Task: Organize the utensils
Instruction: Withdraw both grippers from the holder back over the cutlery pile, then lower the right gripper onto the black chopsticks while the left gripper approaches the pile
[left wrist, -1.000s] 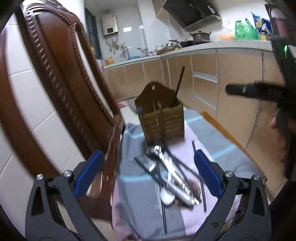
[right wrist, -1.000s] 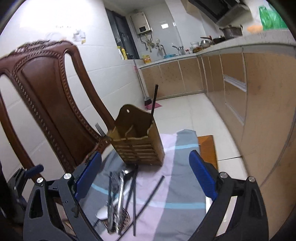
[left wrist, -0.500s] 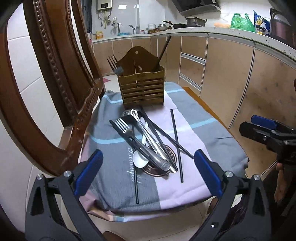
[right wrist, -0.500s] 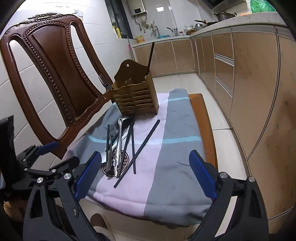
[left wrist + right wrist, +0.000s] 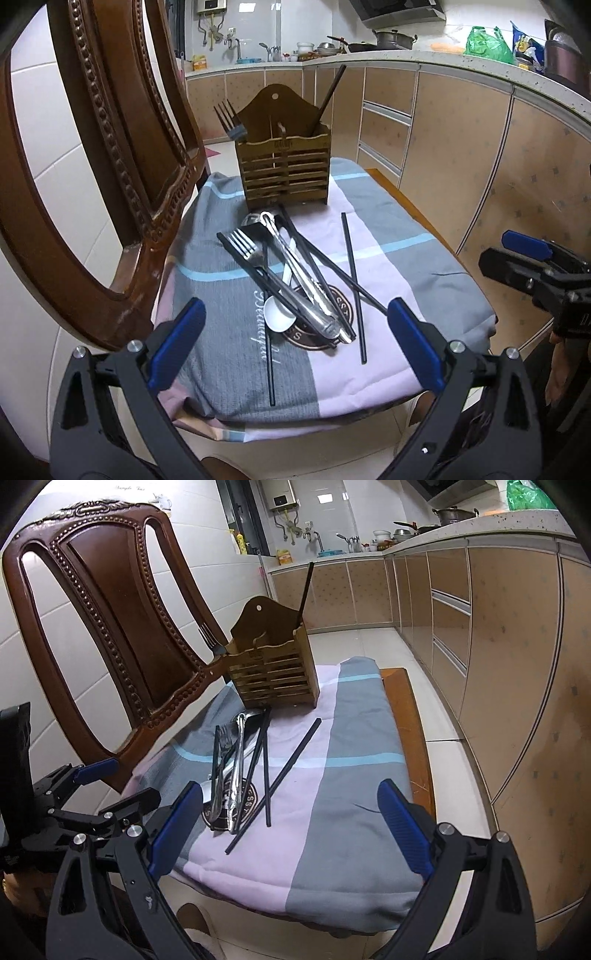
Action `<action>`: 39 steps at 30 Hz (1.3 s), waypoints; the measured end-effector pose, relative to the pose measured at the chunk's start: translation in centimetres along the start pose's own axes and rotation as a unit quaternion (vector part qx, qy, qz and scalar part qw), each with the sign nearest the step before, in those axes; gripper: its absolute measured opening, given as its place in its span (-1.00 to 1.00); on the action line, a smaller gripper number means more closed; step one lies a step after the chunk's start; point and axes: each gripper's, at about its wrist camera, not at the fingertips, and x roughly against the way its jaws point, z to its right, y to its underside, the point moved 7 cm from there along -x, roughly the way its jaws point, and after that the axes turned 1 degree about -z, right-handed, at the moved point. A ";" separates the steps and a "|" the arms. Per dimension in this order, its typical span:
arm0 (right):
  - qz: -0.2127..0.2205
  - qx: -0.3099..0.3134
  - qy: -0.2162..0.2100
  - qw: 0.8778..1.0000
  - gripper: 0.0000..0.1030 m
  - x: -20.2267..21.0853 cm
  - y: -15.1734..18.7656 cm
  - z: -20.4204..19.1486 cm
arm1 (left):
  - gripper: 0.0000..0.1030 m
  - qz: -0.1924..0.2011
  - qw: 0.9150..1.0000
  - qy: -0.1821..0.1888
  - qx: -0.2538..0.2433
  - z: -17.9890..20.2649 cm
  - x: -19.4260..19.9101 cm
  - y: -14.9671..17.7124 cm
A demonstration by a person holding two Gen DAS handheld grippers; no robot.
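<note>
- Kitchen setting: tan cabinets [image 5: 436,122] under a speckled counter, white tiled wall, pale floor tiles.
- Striped cloth [image 5: 388,258] in grey, pink and light blue, draped over a small wooden table [image 5: 413,716], ahead of both pairs of jaws.
- Carved dark wooden chair [image 5: 110,627] to the left of the cloth, its backrest just beside the table edge.
- Slatted wooden utensil holder [image 5: 284,173] upright at the far end of the cloth, straight ahead of the left jaws; fork [image 5: 229,118] leaning out of its left compartment, tines up, and one dark chopstick [image 5: 328,96] slanting out of its right compartment.
- Loose utensil pile on the cloth between holder and left jaws: silver fork [image 5: 247,247], white spoon [image 5: 280,314], long silver utensil [image 5: 299,277] and several black chopsticks [image 5: 352,280] crossing one another, some overlapping a round brown print on the cloth.
- Left gripper [image 5: 295,347] held above the near edge of the cloth, blue-padded jaws spread wide, nothing between them, pile lying just beyond the tips.
- Right gripper [image 5: 291,827] likewise hovering over the near edge, jaws spread wide and empty, pile lying ahead and to the left of centre; seen also at the right edge of the left wrist view, off the table's side.
</note>
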 end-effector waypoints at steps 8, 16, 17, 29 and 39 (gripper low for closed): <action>-0.054 0.045 -0.010 0.997 0.62 -3.1 2.0 -1.7 | 0.59 -0.016 0.999 -0.003 0.030 -1.6 -0.9 0.0; -0.057 0.050 -0.021 0.997 0.60 -3.4 1.7 -2.6 | 0.22 -0.050 0.998 0.014 0.039 -1.7 -2.5 0.9; -0.060 0.050 -0.021 0.997 0.59 -3.5 1.8 -2.6 | 0.18 -0.057 0.997 0.016 0.042 -1.7 -2.8 1.0; -0.086 0.038 -0.024 0.995 0.59 -4.3 2.4 -1.8 | -0.28 -0.148 0.986 0.037 0.063 1.2 -7.9 4.6; -0.107 -0.018 -0.091 0.990 0.52 -5.6 2.3 -1.7 | 0.11 -0.105 0.992 0.018 0.063 0.2 -5.9 2.3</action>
